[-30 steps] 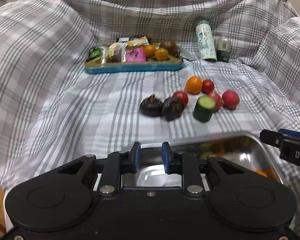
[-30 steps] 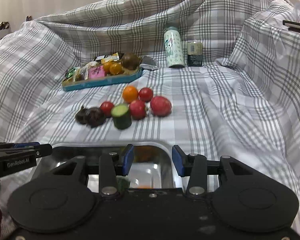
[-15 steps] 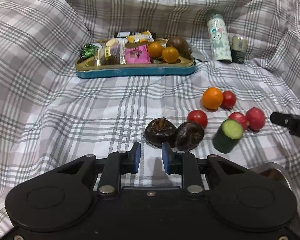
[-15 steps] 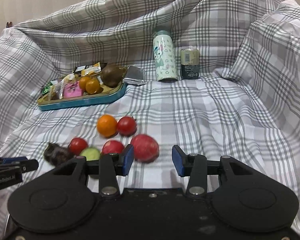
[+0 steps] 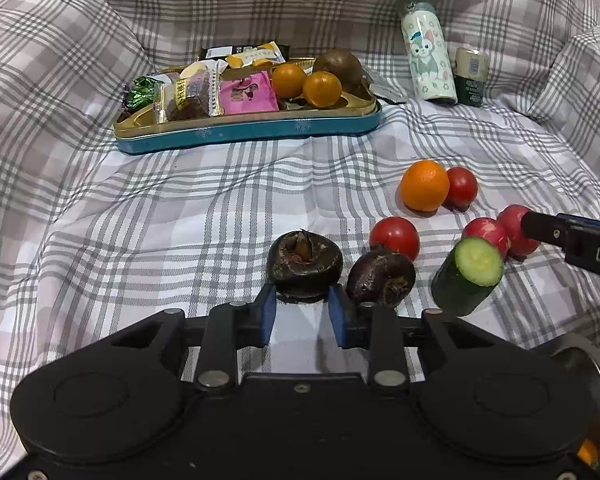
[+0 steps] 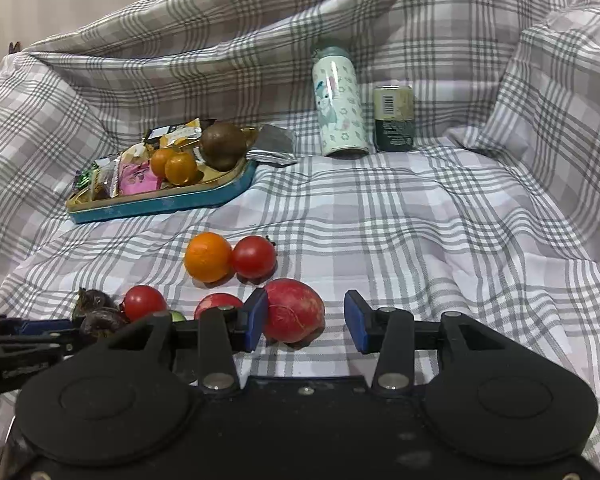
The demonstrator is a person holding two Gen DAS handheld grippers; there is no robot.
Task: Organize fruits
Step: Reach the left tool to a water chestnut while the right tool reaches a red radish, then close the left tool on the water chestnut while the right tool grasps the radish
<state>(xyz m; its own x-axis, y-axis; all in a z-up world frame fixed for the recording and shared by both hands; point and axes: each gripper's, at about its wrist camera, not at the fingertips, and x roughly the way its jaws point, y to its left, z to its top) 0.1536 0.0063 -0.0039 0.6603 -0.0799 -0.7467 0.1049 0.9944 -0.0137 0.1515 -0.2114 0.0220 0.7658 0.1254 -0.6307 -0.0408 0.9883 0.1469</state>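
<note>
Loose fruits lie on the checked cloth. My left gripper (image 5: 302, 310) is low over the cloth and its jaws are opening. The near edge of a dark brown water chestnut (image 5: 305, 265) sits at its blue tips, untouched by the pads. A second chestnut (image 5: 381, 278), a tomato (image 5: 395, 236), a cucumber piece (image 5: 468, 276), an orange (image 5: 424, 185) and another tomato (image 5: 462, 187) lie to the right. My right gripper (image 6: 306, 320) is open around a large red round fruit (image 6: 294, 316). The fruit lies close to the left pad and apart from the right pad.
A teal tin tray (image 5: 244, 130) with snack packets, two small oranges and a brown fruit stands at the back. A patterned bottle (image 5: 428, 60) and a can (image 5: 472, 76) stand behind right. A metal tray's rim (image 5: 576, 350) shows at the lower right.
Both grippers moved forward and down, from above the metal tray to the loose fruits. The left jaws widened in front of the chestnut. The red fruit now lies between the right fingers.
</note>
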